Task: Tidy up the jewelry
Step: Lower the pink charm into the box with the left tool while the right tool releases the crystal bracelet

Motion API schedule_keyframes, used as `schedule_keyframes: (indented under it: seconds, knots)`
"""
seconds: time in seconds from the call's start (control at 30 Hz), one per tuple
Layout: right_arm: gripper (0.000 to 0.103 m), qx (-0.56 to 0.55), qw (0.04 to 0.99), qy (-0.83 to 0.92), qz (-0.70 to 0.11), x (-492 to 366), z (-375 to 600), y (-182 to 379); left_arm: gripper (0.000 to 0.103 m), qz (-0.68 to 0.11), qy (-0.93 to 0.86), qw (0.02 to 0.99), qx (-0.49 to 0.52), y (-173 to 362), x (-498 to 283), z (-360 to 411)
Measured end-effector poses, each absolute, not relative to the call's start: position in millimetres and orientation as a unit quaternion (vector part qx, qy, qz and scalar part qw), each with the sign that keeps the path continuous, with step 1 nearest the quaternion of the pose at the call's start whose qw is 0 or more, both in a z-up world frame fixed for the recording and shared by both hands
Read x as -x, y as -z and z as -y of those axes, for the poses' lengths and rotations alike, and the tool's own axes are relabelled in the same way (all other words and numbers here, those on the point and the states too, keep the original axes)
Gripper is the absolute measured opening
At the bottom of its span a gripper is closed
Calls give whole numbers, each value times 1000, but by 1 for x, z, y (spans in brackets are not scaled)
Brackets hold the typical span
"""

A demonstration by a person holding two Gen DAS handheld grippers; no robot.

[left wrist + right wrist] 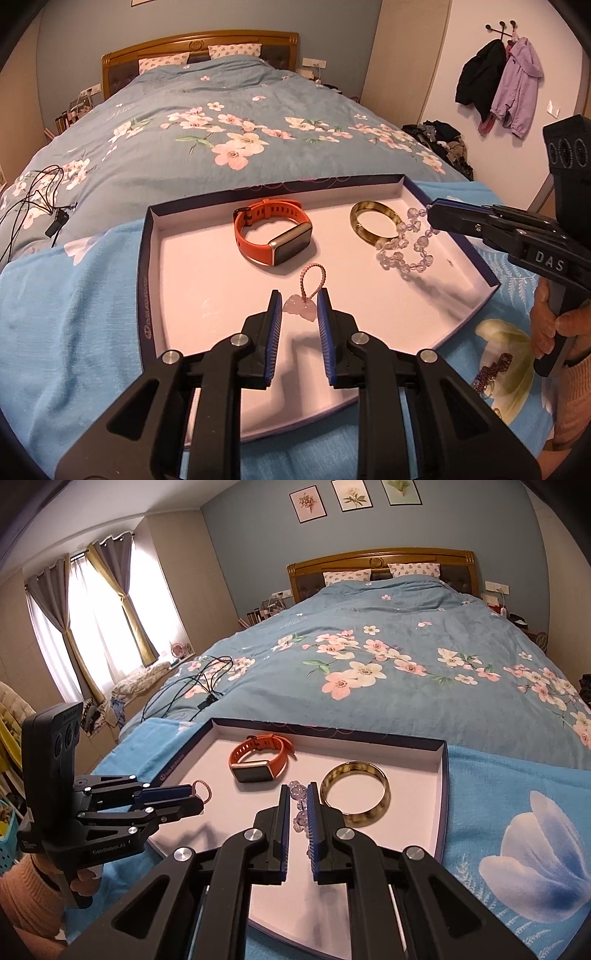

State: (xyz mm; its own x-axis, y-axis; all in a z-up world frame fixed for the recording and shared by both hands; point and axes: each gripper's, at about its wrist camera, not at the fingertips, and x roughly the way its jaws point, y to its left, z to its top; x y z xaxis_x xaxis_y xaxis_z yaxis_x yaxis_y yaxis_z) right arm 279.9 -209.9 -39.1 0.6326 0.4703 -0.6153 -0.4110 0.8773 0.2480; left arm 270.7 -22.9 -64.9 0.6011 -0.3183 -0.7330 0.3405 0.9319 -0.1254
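A shallow white tray with a dark blue rim (142, 258) (445, 794) lies on a light blue blanket on the bed. In it rest an orange smartwatch (273, 236) (258, 762) and a mottled yellow-brown bangle (371, 221) (354, 799). My left gripper (300, 297) (194, 794) is shut on a small pink charm (301, 310), and its beaded loop (314, 280) (202, 788) sticks out past the tips over the tray's near part. My right gripper (437, 216) (298, 789) is shut on a clear bead bracelet (406, 247) (301, 806), which dangles just over the tray beside the bangle.
A dark red beaded piece (495, 369) lies on the blanket right of the tray. Black cables (37, 199) (199, 686) sprawl on the floral duvet to the left. A person's hand (554, 325) holds the right gripper's handle. Clothes hang on a wall rack (498, 81).
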Motion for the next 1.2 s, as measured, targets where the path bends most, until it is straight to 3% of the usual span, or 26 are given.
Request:
schedule_keyframes:
  seconds: [0.53, 0.63, 0.7, 0.73, 0.8, 1.2]
  knots:
    - [9, -35, 895, -247, -369, -286, 206, 49, 20, -440, 159, 884, -10, 85, -306, 33]
    - [15, -38, 897, -249, -363, -280, 209, 45, 22, -441, 158, 884, -10, 87, -306, 35]
    - [15, -40, 897, -251, -361, -276, 210, 43, 28, -442, 158, 883, -7, 87, -308, 35]
    - [18, -41, 898, -253, -359, -272, 211, 42, 35, -441, 157, 884, -5, 87, -308, 34]
    - [25, -41, 898, -254, -357, -267, 212, 41, 39, -437, 154, 886, -6, 85, -307, 32]
    - [39, -27, 902, -260, -343, -203, 234, 34, 55, -368, 154, 917, 2, 38, -255, 9]
